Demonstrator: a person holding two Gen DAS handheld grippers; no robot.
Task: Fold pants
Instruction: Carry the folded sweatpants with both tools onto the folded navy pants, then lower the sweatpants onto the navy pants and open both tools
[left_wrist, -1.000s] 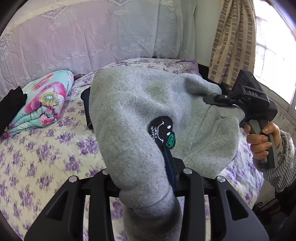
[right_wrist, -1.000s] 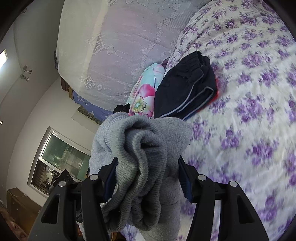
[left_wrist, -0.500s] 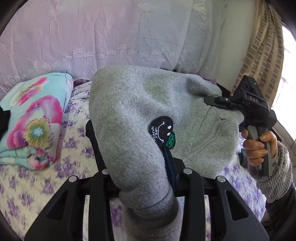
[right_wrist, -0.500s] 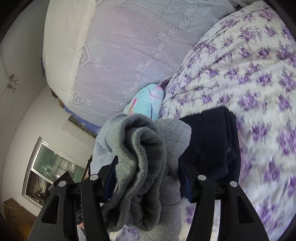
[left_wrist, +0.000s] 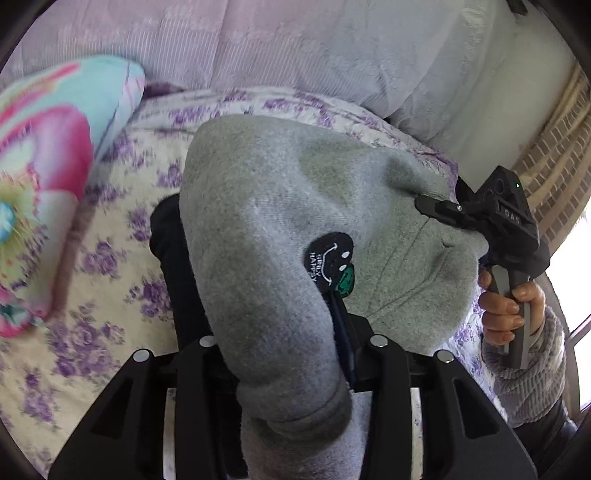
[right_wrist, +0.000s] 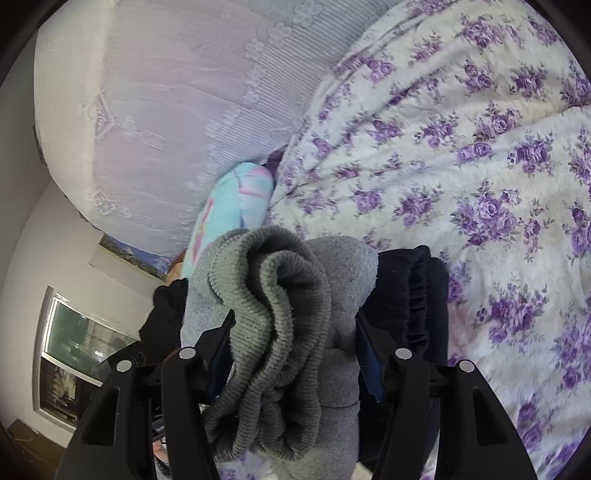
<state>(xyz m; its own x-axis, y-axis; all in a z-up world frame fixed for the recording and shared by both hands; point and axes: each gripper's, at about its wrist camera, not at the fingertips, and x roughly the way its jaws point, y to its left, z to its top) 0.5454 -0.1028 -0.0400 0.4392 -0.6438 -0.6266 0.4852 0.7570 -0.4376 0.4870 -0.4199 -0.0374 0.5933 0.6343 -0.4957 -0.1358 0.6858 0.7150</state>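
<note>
The grey fleece pants (left_wrist: 280, 221) hang folded between my two grippers above the bed. They carry a black smiley patch (left_wrist: 328, 258). My left gripper (left_wrist: 291, 354) is shut on one end of the pants. My right gripper (right_wrist: 295, 343) is shut on the bunched ribbed waistband (right_wrist: 273, 306); it also shows in the left wrist view (left_wrist: 491, 225), clamped on the pants' right edge. A dark folded garment (right_wrist: 410, 295) lies on the bed right under the grey pants and also shows in the left wrist view (left_wrist: 173, 258).
The bed has a white sheet with purple flowers (right_wrist: 480, 147). A folded floral blanket in pink and turquoise (left_wrist: 48, 177) lies at the left. A lavender lace headboard cover (left_wrist: 295, 48) stands behind. A curtain and window (left_wrist: 554, 155) are at the right.
Both grippers have carried the grey pants toward the head of the bed. The dark folded garment now lies directly under them, and the floral blanket looms closer.
</note>
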